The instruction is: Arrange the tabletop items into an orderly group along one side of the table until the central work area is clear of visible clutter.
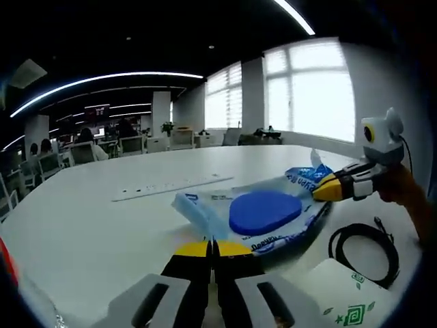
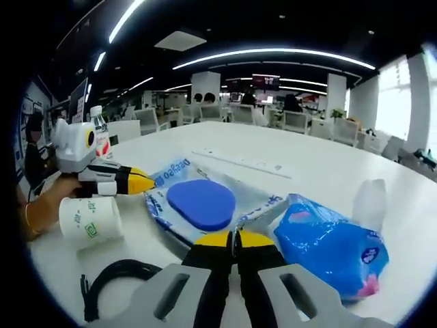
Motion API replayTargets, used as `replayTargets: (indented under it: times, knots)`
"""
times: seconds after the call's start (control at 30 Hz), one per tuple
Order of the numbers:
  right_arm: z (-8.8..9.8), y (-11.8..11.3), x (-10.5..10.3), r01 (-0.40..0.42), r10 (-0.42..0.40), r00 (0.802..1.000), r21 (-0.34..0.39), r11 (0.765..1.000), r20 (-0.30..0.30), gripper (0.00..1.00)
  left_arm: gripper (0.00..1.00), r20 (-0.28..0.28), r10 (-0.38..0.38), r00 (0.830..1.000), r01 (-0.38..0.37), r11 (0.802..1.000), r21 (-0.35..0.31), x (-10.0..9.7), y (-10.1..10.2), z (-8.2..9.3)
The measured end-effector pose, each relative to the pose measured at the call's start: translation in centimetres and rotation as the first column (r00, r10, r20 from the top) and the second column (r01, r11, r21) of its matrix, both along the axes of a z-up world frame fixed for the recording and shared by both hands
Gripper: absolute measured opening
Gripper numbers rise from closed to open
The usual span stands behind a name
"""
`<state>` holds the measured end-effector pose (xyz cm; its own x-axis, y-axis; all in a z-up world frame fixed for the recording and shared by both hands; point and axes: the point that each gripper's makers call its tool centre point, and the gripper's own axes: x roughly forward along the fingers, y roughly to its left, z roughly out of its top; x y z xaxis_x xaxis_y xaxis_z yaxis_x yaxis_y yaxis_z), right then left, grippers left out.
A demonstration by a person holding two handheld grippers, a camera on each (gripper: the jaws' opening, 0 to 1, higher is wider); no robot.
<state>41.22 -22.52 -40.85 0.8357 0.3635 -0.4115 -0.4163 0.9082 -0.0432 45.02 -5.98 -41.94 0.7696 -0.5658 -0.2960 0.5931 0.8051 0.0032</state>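
A clear printed plastic bag lies on the white table with a blue oval pad on it. A blue soft pack lies beside it. My left gripper is shut, its yellow tips at the bag's edge. My right gripper is shut too, its tips at the bag's opposite edge next to the blue pack. Whether either pinches the plastic is unclear. A white paper cup with green print stands by the left gripper.
A black coiled cable lies near the cup. A white power strip stretches across the table farther out. A water bottle stands behind the left gripper. Office desks, chairs and people fill the room beyond.
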Motion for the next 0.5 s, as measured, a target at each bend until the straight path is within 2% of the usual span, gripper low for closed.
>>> replayTargets:
  times: [0.27,0.5]
  knots:
    - [0.1,0.9,0.4,-0.023,0.023,1.000,-0.011,1.000,0.015,0.00,0.00,0.006,0.011,1.000,-0.011,1.000,-0.012,-0.5,1.0,0.6]
    - [-0.1,0.8,0.2,-0.017,0.019,0.999,-0.076,0.997,0.030,0.00,0.00,0.007,-0.007,1.000,0.007,1.000,-0.005,-1.6,0.9,0.8]
